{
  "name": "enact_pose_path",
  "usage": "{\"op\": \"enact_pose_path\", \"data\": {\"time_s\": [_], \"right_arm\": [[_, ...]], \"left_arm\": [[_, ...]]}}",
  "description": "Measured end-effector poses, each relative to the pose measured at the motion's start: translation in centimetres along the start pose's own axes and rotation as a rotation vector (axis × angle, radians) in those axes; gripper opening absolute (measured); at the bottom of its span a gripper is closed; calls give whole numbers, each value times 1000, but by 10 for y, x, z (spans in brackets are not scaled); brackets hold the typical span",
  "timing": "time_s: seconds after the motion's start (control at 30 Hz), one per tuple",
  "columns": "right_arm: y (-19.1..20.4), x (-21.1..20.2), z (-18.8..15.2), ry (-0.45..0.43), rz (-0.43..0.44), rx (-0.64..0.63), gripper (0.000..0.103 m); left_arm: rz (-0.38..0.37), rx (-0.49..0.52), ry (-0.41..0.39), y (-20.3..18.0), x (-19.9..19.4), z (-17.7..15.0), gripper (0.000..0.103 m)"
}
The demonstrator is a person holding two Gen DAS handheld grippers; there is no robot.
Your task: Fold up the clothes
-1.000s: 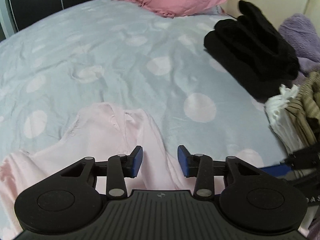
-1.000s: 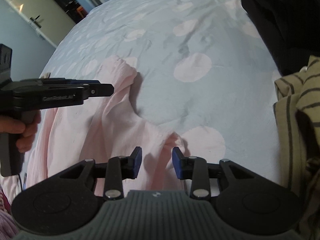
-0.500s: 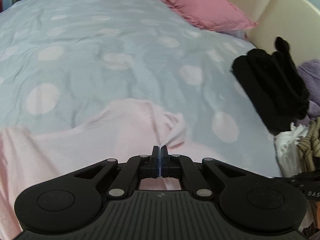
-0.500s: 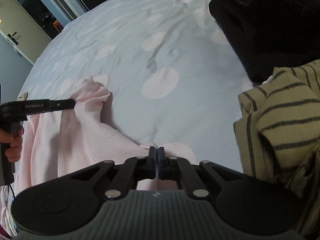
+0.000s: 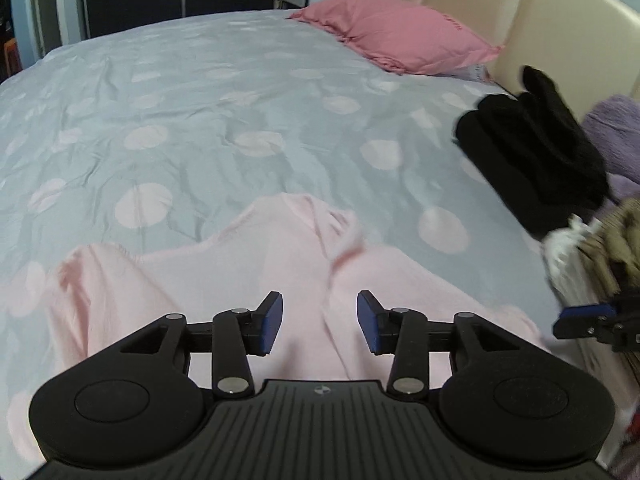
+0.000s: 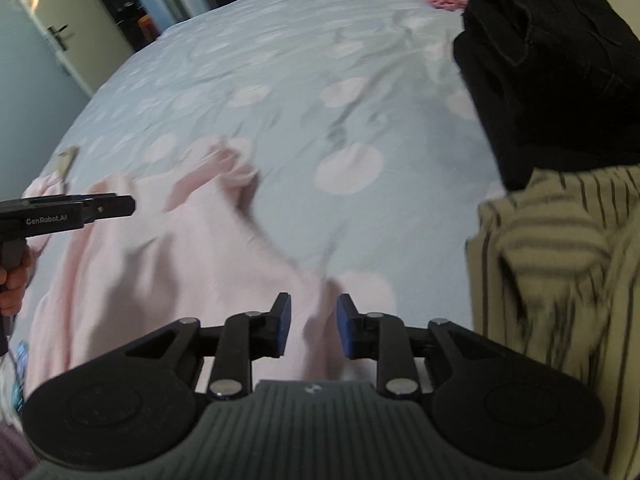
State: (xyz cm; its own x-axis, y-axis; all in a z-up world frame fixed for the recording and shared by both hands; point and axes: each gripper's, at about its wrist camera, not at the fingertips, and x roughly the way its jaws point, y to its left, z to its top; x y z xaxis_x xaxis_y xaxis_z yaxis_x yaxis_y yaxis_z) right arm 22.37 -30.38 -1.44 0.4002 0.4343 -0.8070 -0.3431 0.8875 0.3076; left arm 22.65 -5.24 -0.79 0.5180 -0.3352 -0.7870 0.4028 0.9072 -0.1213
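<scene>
A pale pink garment lies rumpled on the bed, its near part under both grippers. My left gripper hovers over it with its jaws opening. The blue pads stand well apart and press on nothing. In the right wrist view the pink garment spreads to the left, and a raised fold of it stands between the pads of my right gripper. Those jaws are opening too, with gaps on both sides of the fold. The left gripper shows at the left edge, held by a hand.
The bed cover is pale blue with pale dots. A pink pillow lies by the cream headboard. Black clothes, a striped olive garment, a white garment and a purple fluffy item pile up on the right.
One second ago both grippers were open, half a second ago both were shut on the pink cloth. Now both have let go and lifted, and the cloth has dropped back.
</scene>
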Motion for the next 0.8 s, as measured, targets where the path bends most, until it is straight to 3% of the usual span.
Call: {"op": "enact_pose_path", "data": {"time_s": [0.2,0.47,0.67,0.8], "right_arm": [[16,-38,-38,39,85,-68,41],[11,-77,-93,82,17,-242,43],[-2,-105,-139,121,63,-247,51],[-6,-112,-170,148,143,-181,59]], "left_arm": [[-57,48,9,-32,-44,-32,39],[-128,134,13,-73,-79,-67,42],[-161,161,8,-93,-89,-82,44],[-201,180,21,-108,-85,-88,45]]}}
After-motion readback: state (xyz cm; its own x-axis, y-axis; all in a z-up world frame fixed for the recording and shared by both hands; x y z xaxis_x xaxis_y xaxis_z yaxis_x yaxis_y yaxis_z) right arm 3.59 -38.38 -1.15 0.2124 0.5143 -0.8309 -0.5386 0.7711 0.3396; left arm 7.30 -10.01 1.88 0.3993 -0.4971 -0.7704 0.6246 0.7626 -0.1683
